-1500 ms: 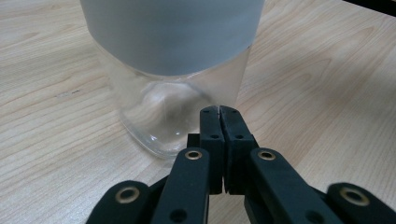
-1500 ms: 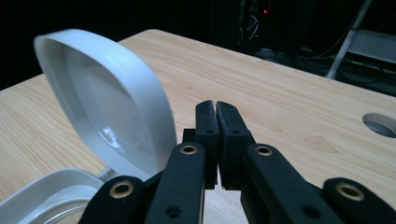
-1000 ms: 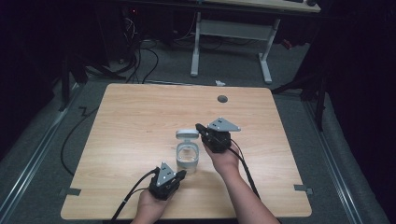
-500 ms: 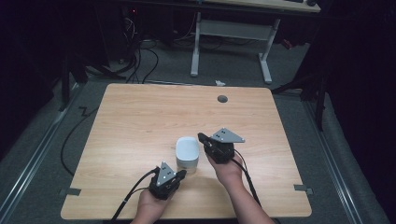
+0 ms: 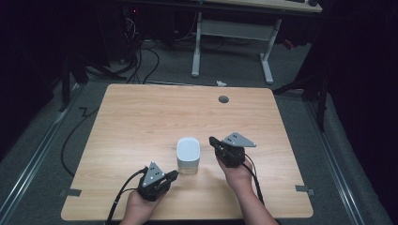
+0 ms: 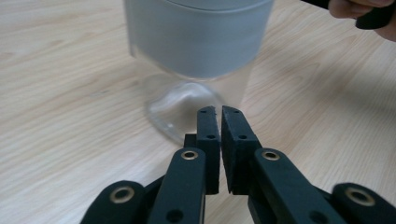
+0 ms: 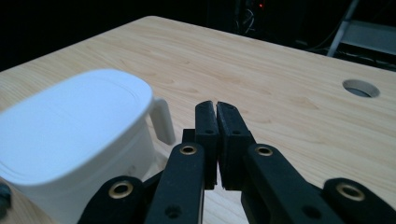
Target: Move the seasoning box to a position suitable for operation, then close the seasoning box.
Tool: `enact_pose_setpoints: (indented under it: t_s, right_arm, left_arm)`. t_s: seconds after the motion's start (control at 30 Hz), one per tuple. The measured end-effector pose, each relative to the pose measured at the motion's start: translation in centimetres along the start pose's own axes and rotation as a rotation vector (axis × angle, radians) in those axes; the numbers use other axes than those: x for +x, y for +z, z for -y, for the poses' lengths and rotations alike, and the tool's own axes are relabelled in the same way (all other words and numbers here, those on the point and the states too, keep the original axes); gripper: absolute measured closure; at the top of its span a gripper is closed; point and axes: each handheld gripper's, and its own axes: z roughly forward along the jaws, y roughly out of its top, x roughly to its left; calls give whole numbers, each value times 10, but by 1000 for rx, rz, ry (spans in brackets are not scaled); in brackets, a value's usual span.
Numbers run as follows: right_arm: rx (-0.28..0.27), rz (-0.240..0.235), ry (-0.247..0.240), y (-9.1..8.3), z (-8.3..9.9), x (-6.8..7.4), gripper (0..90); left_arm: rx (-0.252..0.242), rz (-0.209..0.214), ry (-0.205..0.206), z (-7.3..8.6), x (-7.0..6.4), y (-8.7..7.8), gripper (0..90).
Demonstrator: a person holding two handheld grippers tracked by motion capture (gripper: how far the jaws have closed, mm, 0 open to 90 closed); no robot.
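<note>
Lidded container [image 5: 188, 154] on table [image 5: 141, 117]: clear, prob. rigid plastic, light; grab across lid w/ side tab. Left gripper [image 6: 219, 119] and right gripper [image 7: 216, 112] both closed, empty.

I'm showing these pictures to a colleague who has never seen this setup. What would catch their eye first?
Probably the clear container with a white lid, standing alone near the front of the wooden table. Next, the two black grippers flanking it: the left gripper at its near left and the right gripper at its right, both shut on nothing.
</note>
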Motion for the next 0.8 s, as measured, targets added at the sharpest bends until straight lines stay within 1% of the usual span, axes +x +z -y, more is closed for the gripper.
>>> enact_pose_setpoints:
  t_s: [0.03, 0.07, 0.1, 0.13, 0.17, 0.2, 0.23, 0.27, 0.3, 0.4, 0.43, 0.47, 0.5, 0.53, 0.57, 0.6, 0.63, 0.67, 0.7, 0.73, 0.77, 0.8]
  right_arm:
    - [3, 4, 4, -1, 2, -1, 879]
    - [3, 4, 4, -1, 2, -1, 879]
    - [9, 10, 6, -2, 3, -4, 879]
    - [12, 15, 7, -3, 4, -6, 879]
    - [21, 23, 6, -6, 5, -11, 879]
    - [21, 23, 6, -6, 5, -11, 879]
    - [31, 36, -5, -10, 5, -17, 877]
    - [31, 36, -5, -10, 5, -17, 877]
    - [33, 40, -6, -12, 5, -19, 876]
    - [31, 53, -1, -18, 9, -27, 873]
    - [28, 63, 18, -22, 14, -31, 871]
    - [28, 63, 18, -22, 14, -31, 871]
    - [27, 72, 29, -25, 20, -36, 870]
    - [27, 72, 29, -25, 20, -36, 870]
    - [30, 77, 38, -27, 25, -38, 869]
    - [34, 85, 45, -29, 31, -41, 869]
    - [45, 97, 56, -33, 40, -46, 866]
    - [45, 97, 56, -33, 40, -46, 866]
    - [52, 110, 66, -38, 50, -50, 864]
    - [52, 110, 66, -38, 50, -50, 864]
    - [56, 121, 76, -43, 59, -53, 858]
    - [56, 121, 76, -43, 59, -53, 858]
  left_arm:
    - [0, 0, 0, 0, 0, 0, 840]
    - [-4, -6, 24, -3, 2, -3, 840]
    - [-10, -12, 35, -5, 5, -6, 833]
    - [-12, -17, 38, -8, 7, -9, 826]
    - [-26, -27, 43, -15, 13, -13, 796]
    - [-26, -27, 43, -15, 13, -13, 774]
    - [-39, -59, 58, -20, 22, -17, 751]
    - [-39, -59, 58, -20, 22, -17, 729]
    - [-43, -78, 61, -22, 28, -19, 729]
    - [-58, -129, 55, -30, 45, -22, 691]
    - [-65, -146, 57, -32, 51, -24, 681]
    - [-70, -162, 52, -33, 58, -25, 681]
    - [-71, -177, 48, -34, 62, -27, 669]
    - [-75, -196, 49, -35, 69, -29, 669]
    - [-78, -218, 47, -36, 76, -32, 665]
    - [-83, -231, 40, -37, 81, -34, 662]
    - [-85, -244, 40, -37, 87, -37, 652]
    - [-88, -258, 41, -38, 91, -40, 652]
    - [-92, -282, 42, -39, 99, -45, 648]
    - [-92, -282, 42, -39, 99, -45, 645]
    - [-102, -294, 22, -39, 104, -51, 641]
    - [-102, -294, 22, -39, 104, -51, 636]
